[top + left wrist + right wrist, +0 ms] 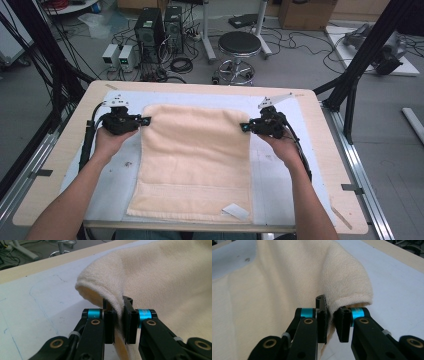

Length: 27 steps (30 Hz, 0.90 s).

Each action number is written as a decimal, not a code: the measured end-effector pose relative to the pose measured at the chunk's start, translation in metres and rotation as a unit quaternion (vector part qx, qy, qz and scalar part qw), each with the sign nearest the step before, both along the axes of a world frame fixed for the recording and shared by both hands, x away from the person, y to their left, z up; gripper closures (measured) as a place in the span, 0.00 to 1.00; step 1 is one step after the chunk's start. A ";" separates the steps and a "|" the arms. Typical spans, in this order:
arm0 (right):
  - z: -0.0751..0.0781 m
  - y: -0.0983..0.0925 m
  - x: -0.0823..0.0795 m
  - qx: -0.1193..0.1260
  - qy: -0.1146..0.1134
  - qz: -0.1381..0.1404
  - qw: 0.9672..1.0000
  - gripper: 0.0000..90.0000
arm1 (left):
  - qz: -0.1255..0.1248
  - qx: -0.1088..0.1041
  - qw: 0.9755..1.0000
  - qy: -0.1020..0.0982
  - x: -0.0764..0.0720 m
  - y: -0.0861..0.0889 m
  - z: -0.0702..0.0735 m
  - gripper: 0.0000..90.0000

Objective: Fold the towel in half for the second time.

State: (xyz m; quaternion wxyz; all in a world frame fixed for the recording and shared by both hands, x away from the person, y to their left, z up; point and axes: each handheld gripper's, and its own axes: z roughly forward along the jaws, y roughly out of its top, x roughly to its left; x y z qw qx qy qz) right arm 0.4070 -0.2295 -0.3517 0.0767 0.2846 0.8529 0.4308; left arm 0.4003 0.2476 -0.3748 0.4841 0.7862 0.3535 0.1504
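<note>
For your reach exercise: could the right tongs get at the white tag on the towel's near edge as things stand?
Probably not yet. The right tongs are shut on the towel's far right corner, so they must let go first; otherwise the way to the white tag looks free.

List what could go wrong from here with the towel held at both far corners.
The left gripper and right gripper each pinch only a thin edge of the towel, so a corner could slip free. The near end lies on the table; an uneven pull could skew the fold.
</note>
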 end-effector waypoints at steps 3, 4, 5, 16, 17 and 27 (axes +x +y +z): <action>0.004 -0.001 -0.016 -0.004 -0.011 0.014 1.000 0.91 | -0.009 -0.001 1.000 -0.013 -0.015 0.001 0.003 0.91; 0.005 -0.002 -0.022 -0.006 -0.012 0.016 1.000 0.91 | -0.012 -0.004 1.000 -0.017 -0.021 0.001 0.003 0.91; 0.005 -0.003 -0.027 -0.007 -0.018 0.022 1.000 0.91 | -0.016 -0.003 1.000 -0.021 -0.027 0.002 0.003 0.91; -0.008 -0.004 -0.092 -0.007 -0.028 0.050 0.998 0.91 | -0.059 0.036 0.997 -0.027 -0.101 0.004 -0.025 0.90; -0.013 -0.004 -0.097 -0.007 -0.031 0.051 0.998 0.91 | -0.064 0.042 0.997 -0.023 -0.106 0.004 -0.029 0.90; -0.060 -0.007 -0.122 -0.032 0.008 0.050 0.998 0.86 | -0.076 0.065 0.995 0.031 -0.132 0.015 -0.050 0.85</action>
